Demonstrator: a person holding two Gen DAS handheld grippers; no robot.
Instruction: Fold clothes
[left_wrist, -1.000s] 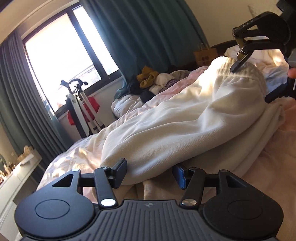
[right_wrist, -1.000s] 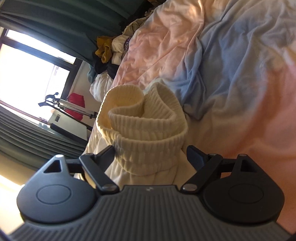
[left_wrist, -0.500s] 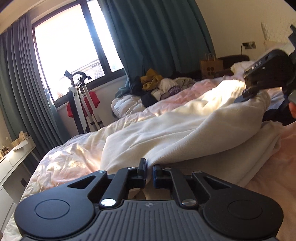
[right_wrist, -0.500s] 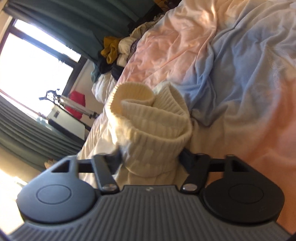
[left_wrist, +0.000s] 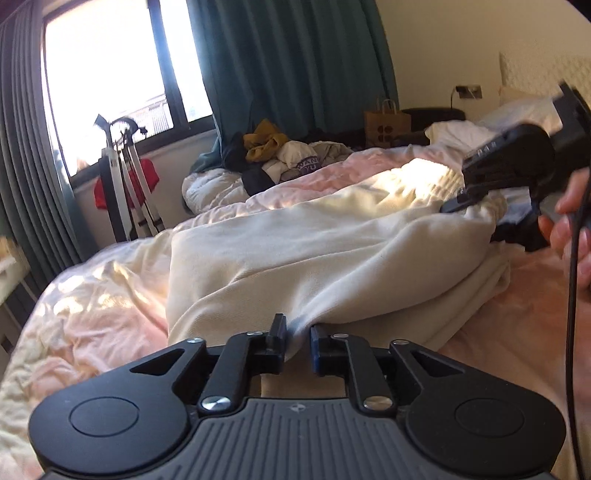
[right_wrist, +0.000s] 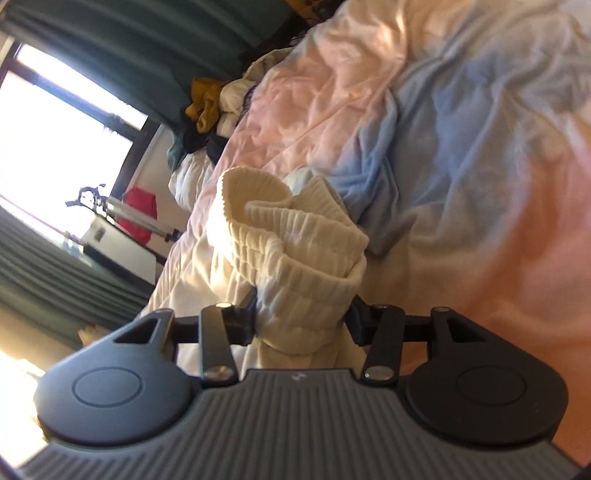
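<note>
Cream sweatpants (left_wrist: 314, 254) spread long across a pink duvet (left_wrist: 110, 306), sunlit at the far end, lying atop a second cream layer folded beneath. Left gripper (left_wrist: 297, 338) low at the near end, jaws nearly closed, pinching a thin fold of the pants' edge between the pads. Right gripper (right_wrist: 303, 314) at the far end, jaws narrowed and clamped on the bunched ribbed waistband (right_wrist: 288, 240), which bulges up out of the grip in thick curled folds. Seen from the left wrist, right gripper (left_wrist: 517, 166) dark and blurred above the waistband end, held by a hand (left_wrist: 570, 225) with a black cable (left_wrist: 571, 314) running down past it. Beyond the waistband in the right wrist view, duvet shading from pink to pale blue (right_wrist: 443, 122) and creased. Heap of clothes (left_wrist: 280, 155) at the far edge of the bed, mustard and white pieces on top. Teal curtains (left_wrist: 295, 62) beside a bright window (left_wrist: 110, 74); white tripod (left_wrist: 125, 177) with something red behind it under the sill. Brown paper bag (left_wrist: 387, 123) against the far wall, near a white pillow (left_wrist: 517, 110).
</note>
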